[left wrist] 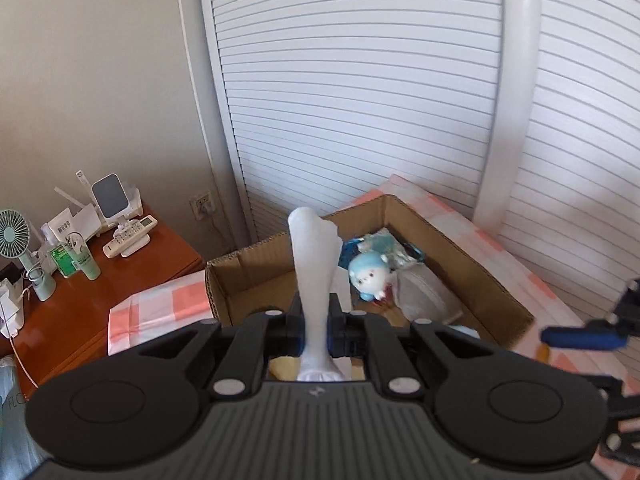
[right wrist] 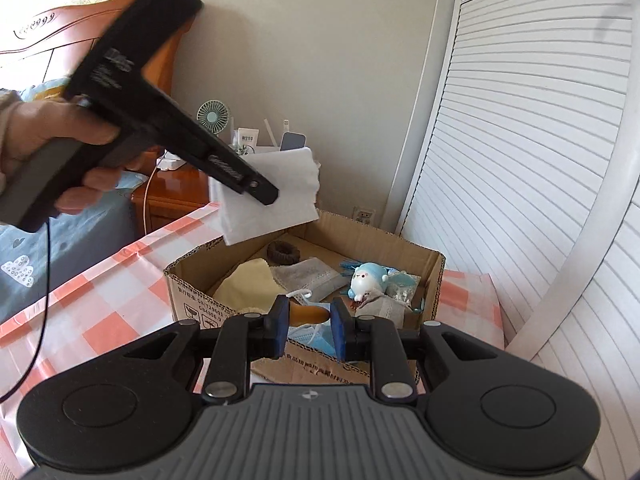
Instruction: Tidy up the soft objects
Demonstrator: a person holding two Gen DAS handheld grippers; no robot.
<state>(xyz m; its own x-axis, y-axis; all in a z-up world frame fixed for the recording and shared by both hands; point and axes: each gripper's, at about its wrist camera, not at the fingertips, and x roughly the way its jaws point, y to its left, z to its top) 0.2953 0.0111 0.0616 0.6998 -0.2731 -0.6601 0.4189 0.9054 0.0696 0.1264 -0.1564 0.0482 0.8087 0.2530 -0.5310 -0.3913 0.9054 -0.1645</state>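
My left gripper (left wrist: 316, 320) is shut on a white folded cloth (left wrist: 314, 264) and holds it above the near-left part of the open cardboard box (left wrist: 460, 248). The right wrist view shows the same cloth (right wrist: 276, 196) hanging from the left gripper (right wrist: 266, 196) over the box (right wrist: 188, 292). The box holds a blue plush toy (right wrist: 366, 282), a yellow cloth (right wrist: 248, 284), a grey mask (right wrist: 310, 276), a dark scrunchie (right wrist: 283, 252) and a blue face mask (right wrist: 310, 336). My right gripper (right wrist: 309, 330) is open and empty at the box's near edge.
The box sits on a pink-and-white checked cover (right wrist: 100, 304). A wooden nightstand (left wrist: 80, 304) at the left carries a small fan (left wrist: 16, 240), bottles and a remote. White slatted wardrobe doors (left wrist: 360, 100) stand behind the box. A bed headboard (right wrist: 60, 40) is at the left.
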